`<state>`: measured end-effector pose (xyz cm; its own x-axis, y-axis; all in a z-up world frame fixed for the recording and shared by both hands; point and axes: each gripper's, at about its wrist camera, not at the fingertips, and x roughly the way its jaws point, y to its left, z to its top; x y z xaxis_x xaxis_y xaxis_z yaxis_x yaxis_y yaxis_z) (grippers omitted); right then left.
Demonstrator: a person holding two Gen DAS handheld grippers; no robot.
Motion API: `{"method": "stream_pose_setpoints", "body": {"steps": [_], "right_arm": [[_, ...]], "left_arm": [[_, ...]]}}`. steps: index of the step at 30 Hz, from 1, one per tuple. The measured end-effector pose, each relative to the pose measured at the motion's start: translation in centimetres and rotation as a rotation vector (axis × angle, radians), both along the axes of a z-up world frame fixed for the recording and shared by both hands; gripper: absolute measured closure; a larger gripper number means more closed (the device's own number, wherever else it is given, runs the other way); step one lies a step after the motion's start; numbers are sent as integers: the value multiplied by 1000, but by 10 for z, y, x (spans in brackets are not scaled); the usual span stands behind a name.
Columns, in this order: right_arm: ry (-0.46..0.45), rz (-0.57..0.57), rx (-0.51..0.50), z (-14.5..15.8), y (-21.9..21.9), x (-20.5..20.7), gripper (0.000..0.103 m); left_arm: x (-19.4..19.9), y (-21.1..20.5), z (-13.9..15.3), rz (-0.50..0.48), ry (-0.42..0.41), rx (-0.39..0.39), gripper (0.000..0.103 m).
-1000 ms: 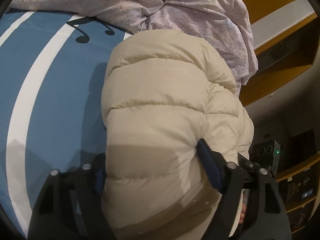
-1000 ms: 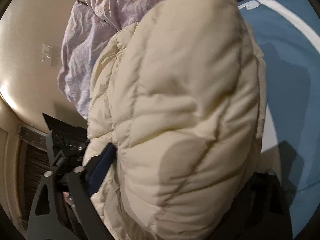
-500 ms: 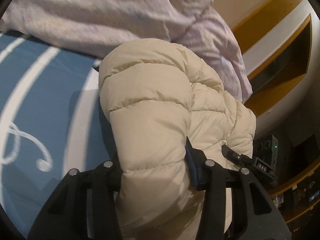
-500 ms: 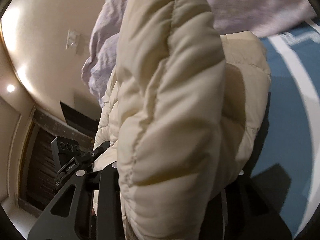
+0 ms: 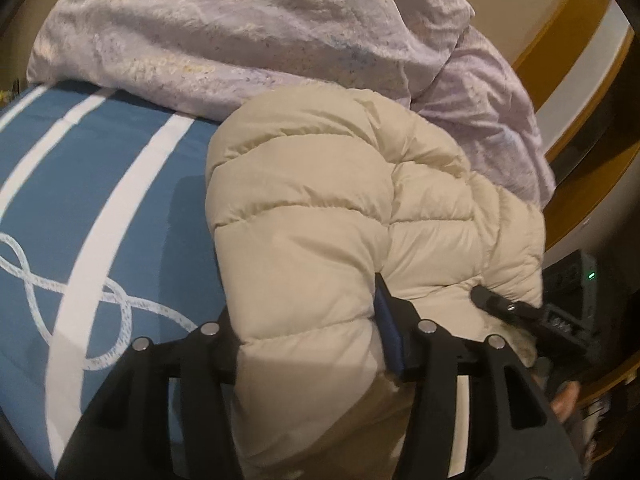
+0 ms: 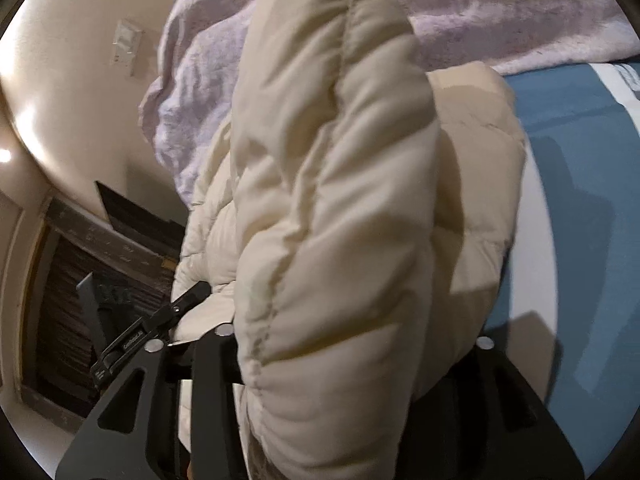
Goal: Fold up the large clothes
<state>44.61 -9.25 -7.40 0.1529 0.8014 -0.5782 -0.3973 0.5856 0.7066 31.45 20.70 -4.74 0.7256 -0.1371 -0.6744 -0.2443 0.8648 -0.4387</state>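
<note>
A cream puffer jacket point(image 5: 320, 216) is bunched at the edge of the blue bed with white stripes point(image 5: 100, 184). My left gripper point(image 5: 308, 332) is shut on a thick fold of the jacket, which bulges between its black fingers. In the right wrist view the same jacket point(image 6: 328, 200) fills the middle. My right gripper point(image 6: 348, 344) is shut on another thick fold, which hides most of its right finger. Each gripper shows in the other's view, close by at the jacket's edge.
A crumpled lilac duvet point(image 5: 260, 28) lies piled behind the jacket on the bed; it also shows in the right wrist view point(image 6: 500, 12). Wooden shelving point(image 5: 580, 92) stands to the right of the bed. A wall with a switch plate point(image 6: 127, 46) is to the left.
Both grippers have closed tighter on the jacket folds and lifted and drawn the jacket up and back. The view has tilted toward the duvet.
</note>
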Motion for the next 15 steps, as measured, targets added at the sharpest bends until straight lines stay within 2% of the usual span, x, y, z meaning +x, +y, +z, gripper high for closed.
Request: {"method": "stream_pose_setpoints", "body": {"steps": [2,5,10,12,15], "right_arm": [[4,-29,-48,2,-11,-1,40],[-27,-90,-114,14,-22,-5,34],[-222,-266,-257,49,-48,-18,33],[-281,-272,-265,60,-45,-20,33],[-372,-221,-292,69,-19,-30,34]], "left_arm": [[-2,-4,1,14,15,48,41],[-11,-5,9,49,22,136,32],[-21,-9,34,120,-2,305,27],[-17,-15,45,133,-19,348,23],[-5,-27,55,126,-25,386,21]]}}
